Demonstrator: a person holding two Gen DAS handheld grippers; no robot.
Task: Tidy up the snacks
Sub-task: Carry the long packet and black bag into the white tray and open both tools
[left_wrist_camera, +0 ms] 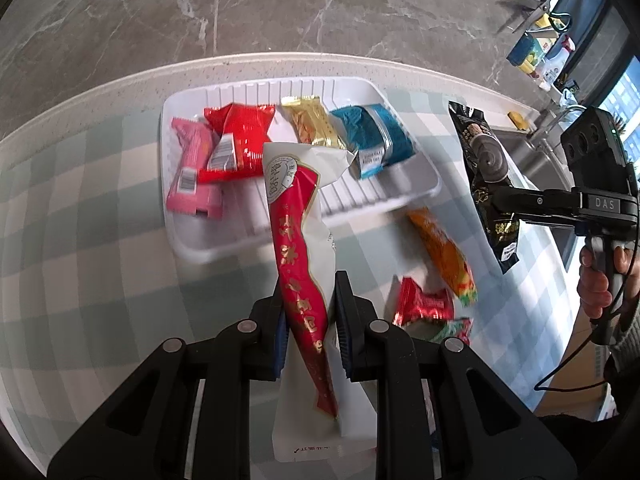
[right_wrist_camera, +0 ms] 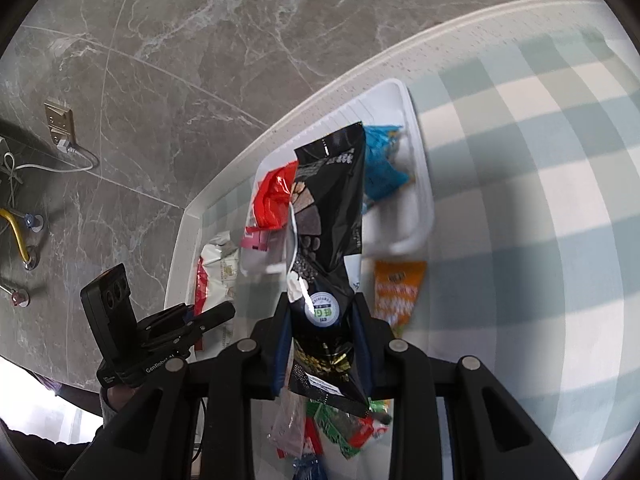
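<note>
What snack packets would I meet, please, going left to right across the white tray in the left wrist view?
pink packet → red packet → gold packet → blue packet, all lying in the white tray.

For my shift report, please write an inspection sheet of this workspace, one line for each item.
Surface: counter under a green checked cloth.
Job's things: white tray holding pink, red, gold and blue packets; orange packet and small red packet lie outside it.
Clutter: scissors far off.
Grippers: left tool shut on white-and-red packet; right tool shut on black packet.
Cables: thin wire under the right hand; plugged wall cord.
Surroundings: marble wall, sink.
</note>
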